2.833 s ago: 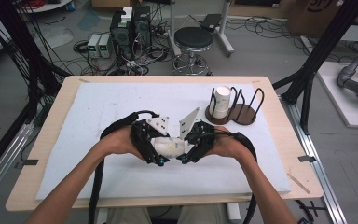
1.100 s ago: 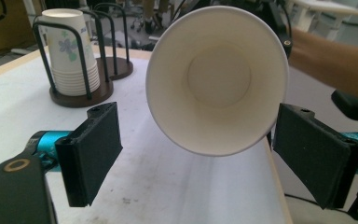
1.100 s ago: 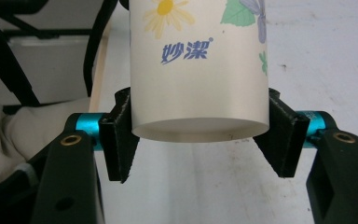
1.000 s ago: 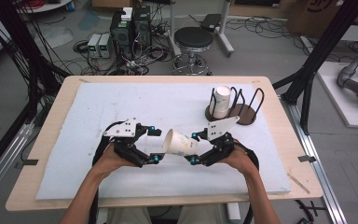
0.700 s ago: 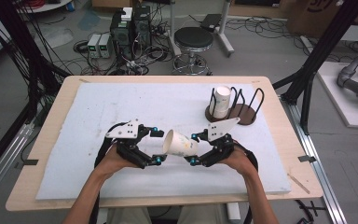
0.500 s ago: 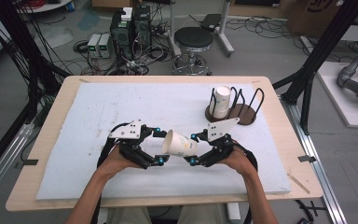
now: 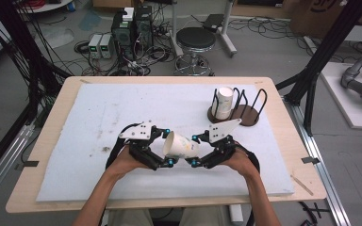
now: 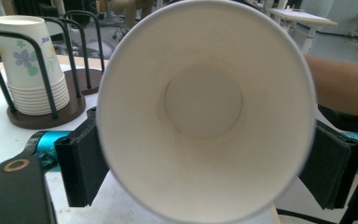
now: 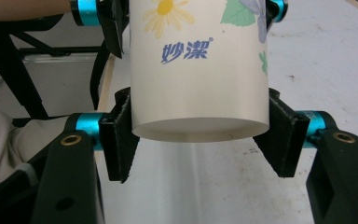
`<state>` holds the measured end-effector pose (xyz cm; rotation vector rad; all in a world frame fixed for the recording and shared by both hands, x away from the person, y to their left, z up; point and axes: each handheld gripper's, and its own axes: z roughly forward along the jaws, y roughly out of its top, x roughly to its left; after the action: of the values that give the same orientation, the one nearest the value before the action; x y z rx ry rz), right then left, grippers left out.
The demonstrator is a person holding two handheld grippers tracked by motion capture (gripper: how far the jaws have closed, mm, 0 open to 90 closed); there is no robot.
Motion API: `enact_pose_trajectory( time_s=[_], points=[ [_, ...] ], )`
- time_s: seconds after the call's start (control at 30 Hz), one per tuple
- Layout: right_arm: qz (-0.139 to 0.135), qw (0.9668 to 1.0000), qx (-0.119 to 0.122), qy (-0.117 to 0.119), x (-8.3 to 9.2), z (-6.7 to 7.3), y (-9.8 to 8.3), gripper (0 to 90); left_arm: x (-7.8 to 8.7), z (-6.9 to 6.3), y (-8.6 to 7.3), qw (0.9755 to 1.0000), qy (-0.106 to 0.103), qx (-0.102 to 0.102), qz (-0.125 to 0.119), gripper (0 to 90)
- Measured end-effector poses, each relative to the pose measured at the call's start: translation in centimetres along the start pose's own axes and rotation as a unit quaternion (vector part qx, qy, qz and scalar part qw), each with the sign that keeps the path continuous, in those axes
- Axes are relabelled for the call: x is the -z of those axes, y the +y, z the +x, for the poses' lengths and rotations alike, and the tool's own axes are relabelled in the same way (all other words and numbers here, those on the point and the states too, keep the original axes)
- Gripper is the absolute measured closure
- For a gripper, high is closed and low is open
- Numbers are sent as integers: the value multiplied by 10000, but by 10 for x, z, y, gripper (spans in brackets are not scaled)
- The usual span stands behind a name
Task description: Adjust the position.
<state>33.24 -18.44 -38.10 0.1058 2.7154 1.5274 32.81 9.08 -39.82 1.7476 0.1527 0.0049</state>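
Note:
A white paper cup [image 7: 181,147] with a flower print lies on its side in the air above the mat, mouth toward the left. My right gripper [image 7: 193,150] is shut on its base end; in the right gripper view the pads [image 9: 116,144] press both sides of the cup [image 9: 198,70] near its bottom. My left gripper [image 7: 169,148] is open, its jaws either side of the rim end. In the left gripper view I look into the round, unsqueezed cup [image 8: 205,107], with my pads [image 8: 77,163] close beside its wall.
A stack of cups [image 7: 225,103] stands in a black wire rack [image 7: 247,115] on a brown base at the back right, also in the left gripper view [image 8: 32,70]. A white mat [image 7: 99,113] covers the wooden table; both forearms come in from the front edge.
My left gripper has slid right toward the cup, closing the gap, and its jaws now stand around the cup's mouth. The right gripper and the cup have stayed still.

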Motion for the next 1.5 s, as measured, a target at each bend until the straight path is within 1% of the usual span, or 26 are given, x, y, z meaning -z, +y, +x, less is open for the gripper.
enact_pose_trajectory(
  time_s=[0.17,0.27,0.33,0.43,0.57,0.67,0.93,1.0,1.07,1.1,1.13,1.17,1.33,1.5],
  points=[
    [17,10000,-6,26,-1,1,1,374,-5,0,4,10000,-37,1,-41,150],
    [-1,10000,1,36,-1,1,1,374,-6,1,4,10000,-33,-5,44,151],
    [-32,10000,55,38,-1,0,1,374,-6,1,3,10000,-28,7,66,153],
    [-26,10000,56,38,-2,0,1,374,-7,1,3,10000,-55,28,72,160],
    [-4,9999,102,58,-4,0,1,374,-7,1,3,9999,-73,10,106,206],
    [10,9999,103,68,-4,0,1,375,-7,1,3,9999,-105,-19,126,263],
    [37,9999,133,58,-5,0,1,376,-7,1,3,9998,-114,-31,149,285],
    [43,9999,146,64,-5,0,1,375,-6,0,3,9997,-124,-76,185,289],
    [63,9998,188,62,-5,1,1,353,-7,0,3,9997,-145,-70,198,291],
    [46,9998,175,67,-6,1,1,305,-7,-1,3,9997,-153,-65,203,291],
    [16,9999,104,38,-6,1,1,201,-8,-1,3,9996,-159,-94,225,291],
    [16,10000,54,-51,-6,0,1,190,-8,-1,3,9996,-164,-96,230,291],
    [5,10000,61,-63,-6,1,1,184,-7,-1,3,9996,-141,-59,234,291],
    [20,9999,33,-133,-5,2,1,184,-5,-2,3,9996,-94,-86,255,291]
  ],
)
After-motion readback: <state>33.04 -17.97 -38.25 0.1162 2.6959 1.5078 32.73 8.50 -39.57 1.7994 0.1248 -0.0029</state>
